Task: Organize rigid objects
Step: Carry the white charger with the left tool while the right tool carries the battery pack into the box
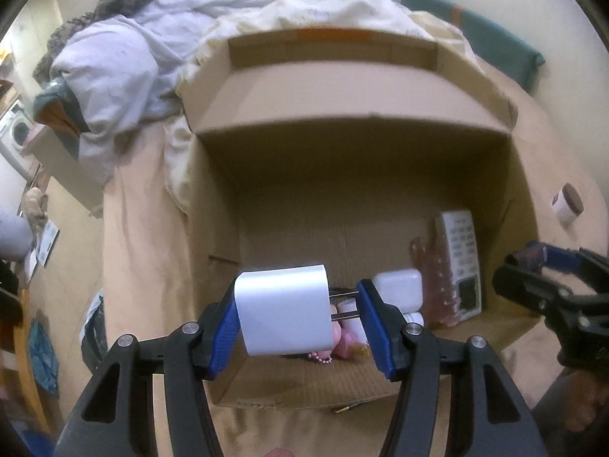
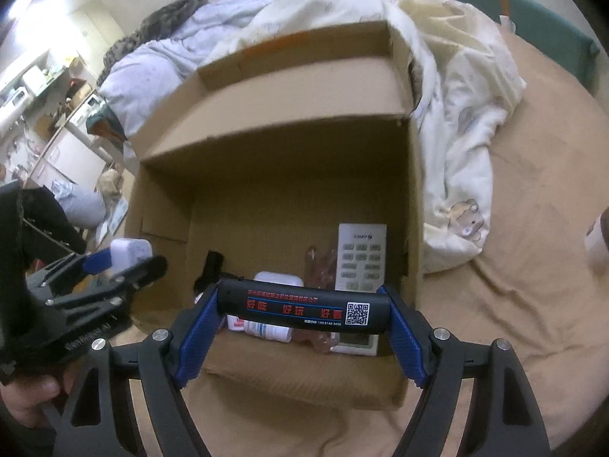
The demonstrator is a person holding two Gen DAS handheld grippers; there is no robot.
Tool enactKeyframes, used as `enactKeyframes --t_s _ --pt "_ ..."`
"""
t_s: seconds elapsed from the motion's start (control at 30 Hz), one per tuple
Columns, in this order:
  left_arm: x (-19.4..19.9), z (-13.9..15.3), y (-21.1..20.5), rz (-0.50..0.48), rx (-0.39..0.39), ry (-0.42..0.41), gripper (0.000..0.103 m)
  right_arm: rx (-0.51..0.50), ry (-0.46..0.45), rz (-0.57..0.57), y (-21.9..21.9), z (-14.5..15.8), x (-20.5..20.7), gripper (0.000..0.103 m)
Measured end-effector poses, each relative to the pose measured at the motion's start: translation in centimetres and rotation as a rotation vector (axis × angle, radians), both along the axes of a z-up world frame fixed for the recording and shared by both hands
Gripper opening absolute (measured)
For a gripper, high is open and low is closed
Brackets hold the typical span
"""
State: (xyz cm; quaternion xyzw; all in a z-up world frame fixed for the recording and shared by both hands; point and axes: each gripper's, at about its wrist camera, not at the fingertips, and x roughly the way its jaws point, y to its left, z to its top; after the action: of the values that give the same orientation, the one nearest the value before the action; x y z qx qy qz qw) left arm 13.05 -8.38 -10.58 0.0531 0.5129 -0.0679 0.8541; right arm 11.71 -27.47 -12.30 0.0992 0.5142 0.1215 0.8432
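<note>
Left gripper [image 1: 300, 323] pinches a white charger plug [image 1: 283, 310] across body and prongs, held above the near edge of the open cardboard box [image 1: 354, 87]. Judged light, rigid, glossy; prong contact looks less secure than flat-face contact, slip possible. Right gripper [image 2: 302, 314] clamps a black cylinder [image 2: 302, 310] end to end, fingers spread wide, also over the box's near edge. Judged stiff, smooth, prone to rolling or pivoting about its axis; a mid-body grip across the diameter would likely hold better. Box floor holds a white remote [image 2: 361, 255], a white case [image 1: 399, 289] and a clear pinkish piece [image 1: 434, 278]; a small jar [image 1: 569, 203] sits on the tan sheet [image 2: 514, 304] outside
</note>
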Motion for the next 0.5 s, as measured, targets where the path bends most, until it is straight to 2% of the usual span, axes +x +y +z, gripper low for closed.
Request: enactKeyframes --t_s 0.1,0.23,0.5 --pt "-0.1 -1.0 -0.4 0.001 -0.021 0.025 0.055 -0.011 0.022 -0.007 0.1 -0.8 0.0 0.085" --pt "-0.4 -1.6 -1.1 -0.018 0.021 0.003 0.055 -0.035 0.040 -0.006 0.6 -1.6 0.0 0.085" --pt "-0.4 -2.5 -0.8 -0.020 0.036 0.011 0.055 -0.052 0.060 0.002 0.9 -2.1 -0.2 0.085"
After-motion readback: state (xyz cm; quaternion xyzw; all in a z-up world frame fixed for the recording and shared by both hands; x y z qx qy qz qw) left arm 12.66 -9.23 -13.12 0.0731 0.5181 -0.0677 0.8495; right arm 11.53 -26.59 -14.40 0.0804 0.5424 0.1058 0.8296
